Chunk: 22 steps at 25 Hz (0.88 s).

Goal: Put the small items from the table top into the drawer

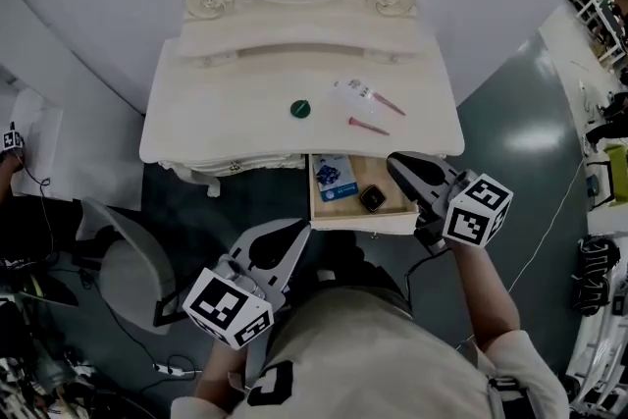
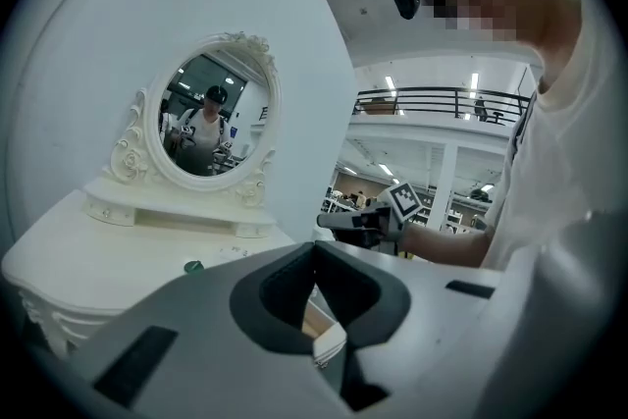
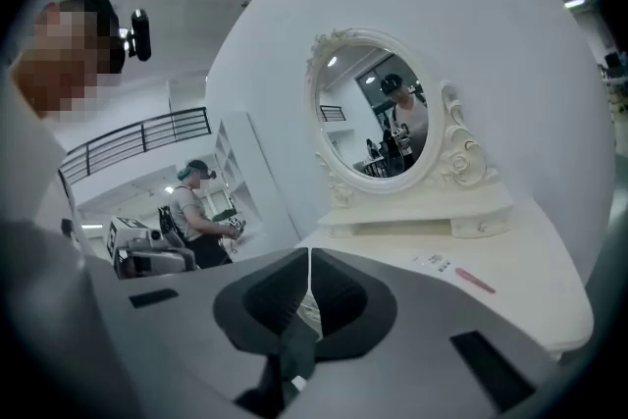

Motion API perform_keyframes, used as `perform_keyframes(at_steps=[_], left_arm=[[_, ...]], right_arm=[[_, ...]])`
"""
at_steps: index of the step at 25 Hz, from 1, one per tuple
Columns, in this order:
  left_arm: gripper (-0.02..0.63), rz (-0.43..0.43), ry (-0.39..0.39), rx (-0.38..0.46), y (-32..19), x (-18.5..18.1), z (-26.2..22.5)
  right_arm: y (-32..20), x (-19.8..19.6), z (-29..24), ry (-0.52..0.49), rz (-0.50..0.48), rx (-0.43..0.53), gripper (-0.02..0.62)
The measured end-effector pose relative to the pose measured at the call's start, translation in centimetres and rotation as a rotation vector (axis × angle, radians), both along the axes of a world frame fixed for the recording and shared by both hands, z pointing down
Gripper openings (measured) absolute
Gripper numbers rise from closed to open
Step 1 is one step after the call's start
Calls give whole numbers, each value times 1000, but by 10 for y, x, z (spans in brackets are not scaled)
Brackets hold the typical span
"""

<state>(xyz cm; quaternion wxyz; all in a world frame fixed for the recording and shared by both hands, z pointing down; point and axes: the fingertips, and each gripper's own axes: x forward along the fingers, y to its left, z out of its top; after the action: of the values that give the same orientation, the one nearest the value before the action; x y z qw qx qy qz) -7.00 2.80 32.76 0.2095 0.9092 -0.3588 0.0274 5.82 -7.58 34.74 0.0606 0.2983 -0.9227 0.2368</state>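
While both grippers hang off its front edge, the white dressing table [image 1: 216, 113] fills the middle of the head view. Under that front edge, toward the right corner, the drawer [image 1: 358, 223] stands pulled open. A blue packet [image 1: 334, 177] and a small dark thing [image 1: 372, 198], maybe a watch, already lie inside.

The right gripper [image 1: 394, 162] sits over the drawer's right side, jaws clenched together with nothing between them. The left gripper [image 1: 297, 231] is lower, off the drawer's left front corner near the person's body. It is also pressed closed and empty.

Four small items are left on the top, all well apart from the grippers. Biggest is a clear packet [image 1: 353, 90], right of centre and about midway between back and front edges. It looks light, floppy and slick, so I'd pinch it at a corner, not press down on the flat.

Next are two pink sticks. One [image 1: 390, 103] lies just beside the packet, and the other [image 1: 369, 126] is nearer the front edge. They look thin, stiff and almost weightless, and they are likely to roll, so nip them across the middle.

Smallest is a green disc [image 1: 300, 109], near the centre of the top. It looks low, hard and smooth, and could skid, so grip it across the rim.
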Motion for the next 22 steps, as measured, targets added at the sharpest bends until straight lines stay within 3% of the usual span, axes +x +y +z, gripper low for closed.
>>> perform_keyframes(at_steps=[9, 10, 11, 12, 19, 22], left_arm=[[57, -55, -24, -59, -28, 6, 12], [57, -56, -27, -60, -31, 9, 12], [57, -55, -30, -61, -34, 11, 11], [57, -55, -34, -61, -37, 14, 11], [57, -56, -57, -92, -57, 33, 17], [57, -62, -66, -96, -64, 37, 18]], right_arm=[[-78, 16, 65, 239, -13, 20, 37], [-84, 16, 76, 260, -27, 6, 102], [-90, 16, 87, 283, -45, -11, 210], [-95, 17, 98, 312, -64, -26, 224], [-133, 37, 184, 576, -141, -62, 223], [-140, 43, 210, 638, -172, -80, 222]])
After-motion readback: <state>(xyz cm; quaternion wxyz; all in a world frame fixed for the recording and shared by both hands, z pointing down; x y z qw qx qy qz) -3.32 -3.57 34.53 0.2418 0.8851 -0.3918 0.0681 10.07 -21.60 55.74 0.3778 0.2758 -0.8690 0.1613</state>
